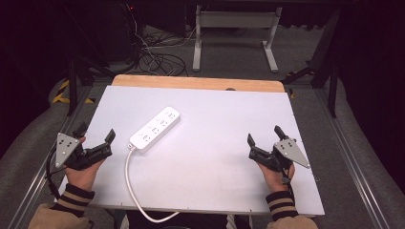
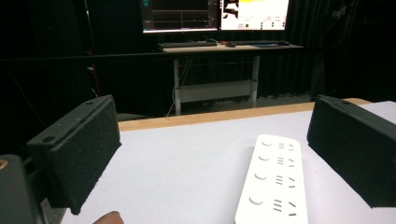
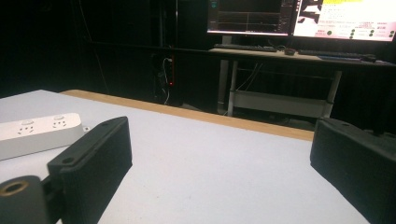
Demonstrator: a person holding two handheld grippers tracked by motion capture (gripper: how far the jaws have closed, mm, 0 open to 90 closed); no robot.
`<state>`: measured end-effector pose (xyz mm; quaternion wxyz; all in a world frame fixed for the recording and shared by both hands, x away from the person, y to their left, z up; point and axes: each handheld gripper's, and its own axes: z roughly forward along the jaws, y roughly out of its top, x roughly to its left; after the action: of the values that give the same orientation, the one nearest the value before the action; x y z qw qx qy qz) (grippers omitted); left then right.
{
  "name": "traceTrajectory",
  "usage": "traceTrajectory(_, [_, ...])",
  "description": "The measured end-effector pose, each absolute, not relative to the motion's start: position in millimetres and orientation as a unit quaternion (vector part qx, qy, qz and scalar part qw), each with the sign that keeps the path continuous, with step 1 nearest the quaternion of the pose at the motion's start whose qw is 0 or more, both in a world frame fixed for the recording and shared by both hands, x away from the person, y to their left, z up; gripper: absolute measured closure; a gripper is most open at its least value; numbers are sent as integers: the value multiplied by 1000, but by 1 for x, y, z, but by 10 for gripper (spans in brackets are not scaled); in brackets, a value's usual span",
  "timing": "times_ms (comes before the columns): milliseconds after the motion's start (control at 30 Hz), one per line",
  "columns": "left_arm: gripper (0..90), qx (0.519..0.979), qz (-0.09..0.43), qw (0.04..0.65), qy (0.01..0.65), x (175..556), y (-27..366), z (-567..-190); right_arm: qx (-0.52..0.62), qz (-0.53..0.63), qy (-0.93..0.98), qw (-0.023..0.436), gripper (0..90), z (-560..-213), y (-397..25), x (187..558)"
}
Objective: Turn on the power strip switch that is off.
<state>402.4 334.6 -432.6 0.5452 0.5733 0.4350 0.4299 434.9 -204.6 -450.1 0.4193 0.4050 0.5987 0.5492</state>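
Observation:
A white power strip [image 1: 155,129] lies slanted on the white table top [image 1: 215,157], left of centre, with its white cable [image 1: 129,176] running off the front edge. My left gripper [image 1: 95,133] rests at the table's left edge, open, nothing between its jaws. In the left gripper view the power strip [image 2: 275,179] lies just ahead, between the jaws' line and nearer the right one. My right gripper [image 1: 263,135] sits at the front right, open and empty. In the right gripper view the power strip [image 3: 37,135] shows at the far left, beyond the left jaw.
A wooden strip [image 1: 196,83] borders the table's far edge. Beyond it stand a desk frame [image 1: 234,33] and loose cables [image 1: 157,59] on the floor. Monitors [image 2: 215,14] sit on a desk behind. Metal rails [image 1: 353,157] run along both sides of the table.

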Motion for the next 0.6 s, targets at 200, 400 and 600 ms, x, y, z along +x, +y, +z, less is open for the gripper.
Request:
traceTrajectory(200, [32, 574, 427, 544, 438, 403, 335, -433, 404, 550, 599, 419, 59, -450, -204, 434])
traceTrajectory(400, [32, 577, 424, 543, 439, 404, 335, -434, 404, 549, 600, 419, 59, -450, -204, 435])
traceTrajectory(600, [31, 576, 418, 544, 445, 407, 336, -435, 405, 548, 602, 417, 59, -451, -203, 436])
